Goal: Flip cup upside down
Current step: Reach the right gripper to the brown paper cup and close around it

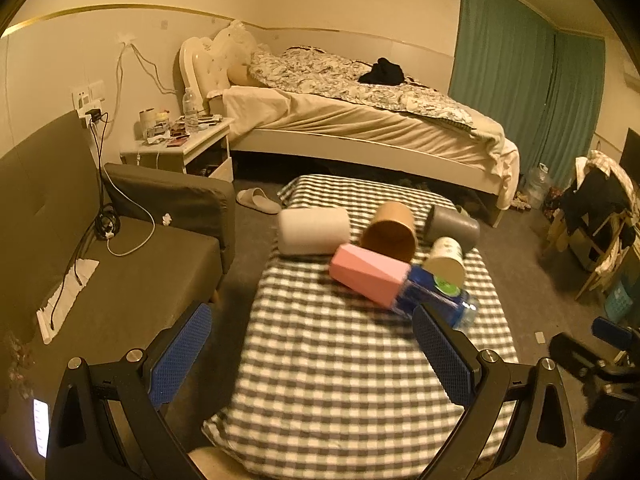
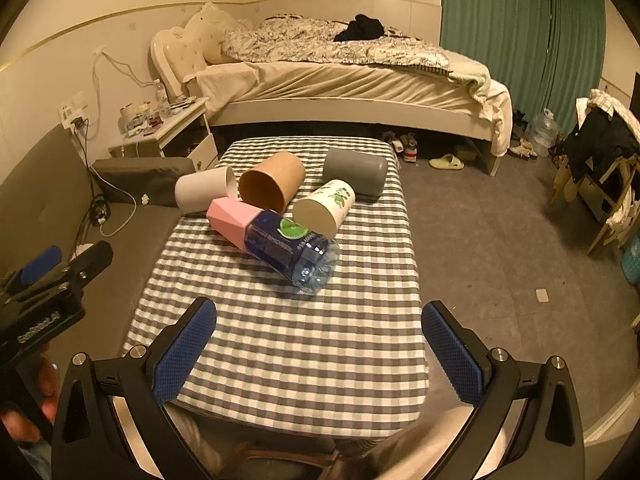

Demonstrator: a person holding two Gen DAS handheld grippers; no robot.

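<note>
Several cups lie on their sides on a checkered table (image 2: 288,340): a white cup (image 2: 204,190), a brown cup (image 2: 272,184), a grey cup (image 2: 356,170), a printed white cup (image 2: 324,208) and a pink faceted cup (image 2: 232,218). A blue water bottle (image 2: 292,248) lies with its neck inside the pink cup. My right gripper (image 2: 320,344) is open and empty above the near part of the table. My left gripper (image 1: 312,352) is open and empty too, with the pink cup (image 1: 368,274) and bottle (image 1: 432,294) just beyond its right finger.
A grey sofa (image 1: 120,280) with cables stands left of the table. A bed (image 2: 340,80) and a cluttered nightstand (image 2: 168,124) are behind it. A chair with clothes (image 2: 600,160) stands at the right. Open floor lies right of the table.
</note>
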